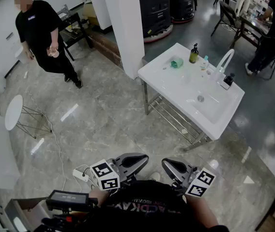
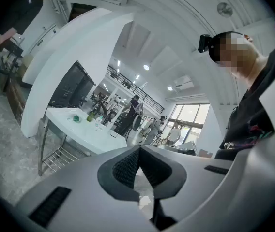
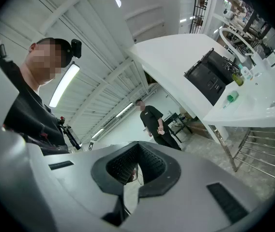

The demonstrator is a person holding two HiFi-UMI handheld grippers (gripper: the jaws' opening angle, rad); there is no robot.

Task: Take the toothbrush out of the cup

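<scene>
The left tool [image 2: 138,151] and the right tool [image 3: 137,146] are both closed, with nothing in them. The green cup [image 1: 176,63] is on the white surface [image 1: 176,88], far from both tools. The toothbrush is too small to see.

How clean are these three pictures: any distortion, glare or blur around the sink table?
Head view: sharp, mild barrel bend, pale light streaks on the glossy floor; the sink table reads clearly. Left gripper view: strong fisheye, dark corners, bright windows; the left tongs loom across the lower half. Right gripper view: same fisheye, scene tilted, ceiling lamp glaring.
</scene>
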